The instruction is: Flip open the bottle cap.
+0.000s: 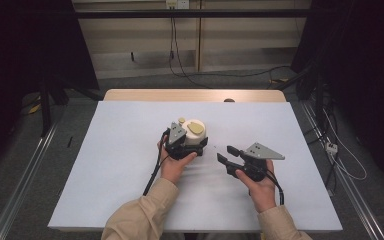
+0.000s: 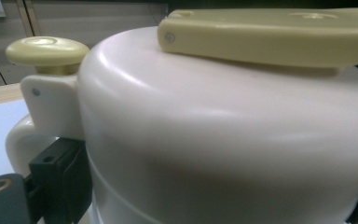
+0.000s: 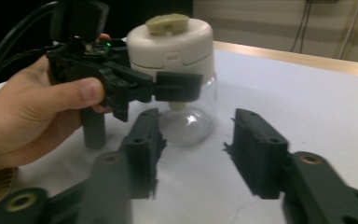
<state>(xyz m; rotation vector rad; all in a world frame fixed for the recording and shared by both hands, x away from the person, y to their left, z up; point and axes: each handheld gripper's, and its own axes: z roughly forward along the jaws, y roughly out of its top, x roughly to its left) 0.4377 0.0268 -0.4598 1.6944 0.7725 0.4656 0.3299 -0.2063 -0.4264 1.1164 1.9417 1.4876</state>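
No brand, label or readable writing on any item.

Left gripper [image 1: 196,144]: jaws pinch the cream lid housing of a clear glass jar [image 3: 189,119]. The right gripper view shows one black pad [image 3: 177,86] pressed flat on the housing's lower edge; the left gripper view shows the other pad [image 2: 58,179] against the cream wall below the handle bracket.

The jar stands upright on the white table cover [image 1: 120,150], near mid-table, with a pale yellow-green top plate [image 1: 196,128] and a small knob [image 2: 46,50] of the same colour beside it.

Right gripper [image 1: 227,154]: jaws part-spread, nothing between them, pads clear of the jar. It points toward the jar from the right, near but not touching.
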